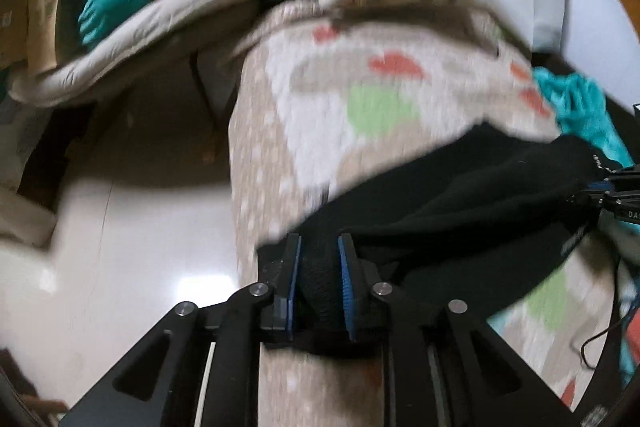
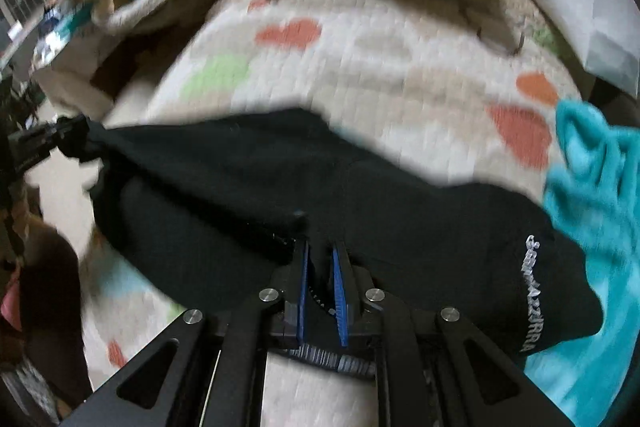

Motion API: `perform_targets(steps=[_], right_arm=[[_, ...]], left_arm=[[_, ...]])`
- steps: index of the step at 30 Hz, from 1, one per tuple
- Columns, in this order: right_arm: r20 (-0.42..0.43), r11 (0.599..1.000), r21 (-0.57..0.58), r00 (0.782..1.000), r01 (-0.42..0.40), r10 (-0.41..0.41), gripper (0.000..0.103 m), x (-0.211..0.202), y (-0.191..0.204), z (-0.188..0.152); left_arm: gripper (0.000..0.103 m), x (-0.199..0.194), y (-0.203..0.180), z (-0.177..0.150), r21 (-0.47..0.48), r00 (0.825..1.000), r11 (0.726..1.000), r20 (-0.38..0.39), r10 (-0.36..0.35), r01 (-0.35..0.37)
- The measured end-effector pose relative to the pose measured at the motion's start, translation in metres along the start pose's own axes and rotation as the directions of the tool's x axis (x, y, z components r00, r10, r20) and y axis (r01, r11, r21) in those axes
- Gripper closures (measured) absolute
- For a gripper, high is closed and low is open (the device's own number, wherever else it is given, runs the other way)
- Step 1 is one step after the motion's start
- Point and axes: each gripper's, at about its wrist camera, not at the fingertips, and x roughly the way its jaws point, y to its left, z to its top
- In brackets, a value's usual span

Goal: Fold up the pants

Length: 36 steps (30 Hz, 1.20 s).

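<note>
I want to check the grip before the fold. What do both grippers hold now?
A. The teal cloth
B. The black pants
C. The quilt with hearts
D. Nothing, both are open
B: the left gripper and the right gripper each pinch black pants fabric between their blue pads, above the quilt; the teal cloth lies apart.

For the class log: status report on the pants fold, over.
Left hand-held gripper and right hand-held gripper both shut on black pants. Pants stretched over quilt. Teal cloth alongside.
</note>
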Motion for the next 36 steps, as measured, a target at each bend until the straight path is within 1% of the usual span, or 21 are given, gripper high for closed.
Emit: perform_targets(steps=[2,6,8,10,11,12,13,16,18,19,20,22,23,25,26,27,28,30,31,34,36], right_arm=[[-0.051,1.000,-0.023,0.999,0.017,-0.018,0.091,0.010,0.007,-0.017],[-0.134,0.997,-0.072,0.990,0.038,-0.048,0.090,0.022,0.020,-0.043],[-0.176,0.994,-0.096,0.982,0.059,-0.075,0.088,0.026,0.023,-0.050],[-0.181,0.991,-0.100,0.978,0.088,-0.105,0.082,0.023,0.023,-0.054],[-0.170,0.992,-0.094,0.980,0.089,-0.104,0.080,0.019,0.023,-0.055],[-0.152,0.993,-0.081,0.984,0.085,-0.096,0.075,0.013,0.022,-0.055],[-0.132,0.994,-0.065,0.987,0.084,-0.091,0.071,0.008,0.020,-0.054],[-0.054,0.997,-0.009,0.996,0.074,-0.074,0.070,-0.009,0.021,-0.045],[0.002,1.000,0.025,1.000,0.019,-0.019,0.070,-0.017,0.029,-0.031],[0.029,0.999,0.033,0.999,-0.019,0.018,0.070,-0.019,0.036,-0.022],[0.054,0.998,0.029,0.997,-0.059,0.057,0.070,-0.020,0.046,-0.014],[0.074,0.995,-0.005,0.992,-0.101,0.101,0.070,-0.019,0.070,0.004],[0.077,0.993,-0.035,0.990,-0.113,0.115,0.070,-0.015,0.086,0.013],[0.070,0.988,-0.093,0.989,-0.121,0.128,0.070,-0.006,0.114,0.026],[0.065,0.984,-0.117,0.988,-0.133,0.141,0.070,0.000,0.127,0.034],[0.064,0.981,-0.132,0.987,-0.141,0.150,0.070,0.005,0.140,0.041],[0.067,0.978,-0.147,0.985,-0.149,0.160,0.070,0.010,0.151,0.045],[0.071,0.969,-0.190,0.982,-0.159,0.175,0.070,0.021,0.175,0.057],[0.070,0.963,-0.216,0.981,-0.160,0.179,0.070,0.028,0.190,0.067],[0.048,0.938,-0.315,0.985,-0.145,0.168,0.070,0.052,0.226,0.093],[0.027,0.914,-0.386,0.989,-0.124,0.145,0.069,0.068,0.246,0.106]], left_arm=[[0.084,-0.006,0.000,-0.016,0.009,0.999,1.000,-0.041,0.012,-0.012],[0.083,-0.032,0.012,-0.040,-0.005,0.997,0.998,-0.041,0.070,-0.070],[0.082,-0.046,0.028,-0.045,-0.059,0.995,0.994,-0.041,0.093,-0.095],[0.081,-0.056,0.048,-0.048,-0.143,0.995,0.985,-0.044,0.094,-0.100],[0.080,-0.059,0.057,-0.048,-0.187,0.995,0.978,-0.043,0.089,-0.096],[0.079,-0.062,0.066,-0.048,-0.231,0.996,0.969,-0.041,0.079,-0.087],[0.079,-0.063,0.069,-0.045,-0.252,0.996,0.964,-0.043,0.076,-0.084],[0.074,-0.057,0.070,-0.039,-0.302,0.997,0.951,-0.045,0.063,-0.074],[0.072,-0.046,0.066,-0.036,-0.351,0.998,0.934,-0.051,0.044,-0.059],[0.072,-0.036,0.062,-0.038,-0.399,0.998,0.916,-0.053,0.018,-0.038],[0.072,-0.029,0.059,-0.040,-0.429,0.999,0.903,-0.052,-0.004,-0.018],[0.072,-0.011,0.047,-0.047,-0.467,0.998,0.884,-0.064,-0.028,-0.005],[0.072,-0.003,0.041,-0.050,-0.467,0.997,0.884,-0.077,-0.025,-0.014],[0.072,0.015,0.026,-0.058,-0.427,0.992,0.902,-0.124,0.013,-0.066],[0.072,0.025,0.023,-0.062,-0.417,0.988,0.904,-0.153,0.027,-0.089],[0.072,0.030,0.024,-0.064,-0.426,0.986,0.900,-0.164,0.021,-0.091],[0.072,0.035,0.027,-0.068,-0.456,0.986,0.887,-0.164,-0.002,-0.074],[0.069,0.037,0.036,-0.076,-0.514,0.992,0.857,-0.121,-0.042,-0.026],[0.065,0.037,0.041,-0.079,-0.540,0.993,0.842,-0.103,-0.056,-0.008],[0.061,0.040,0.057,-0.088,-0.624,0.990,0.779,-0.061,-0.126,0.061],[0.060,0.040,0.063,-0.091,-0.643,0.988,0.761,-0.045,-0.149,0.085]])
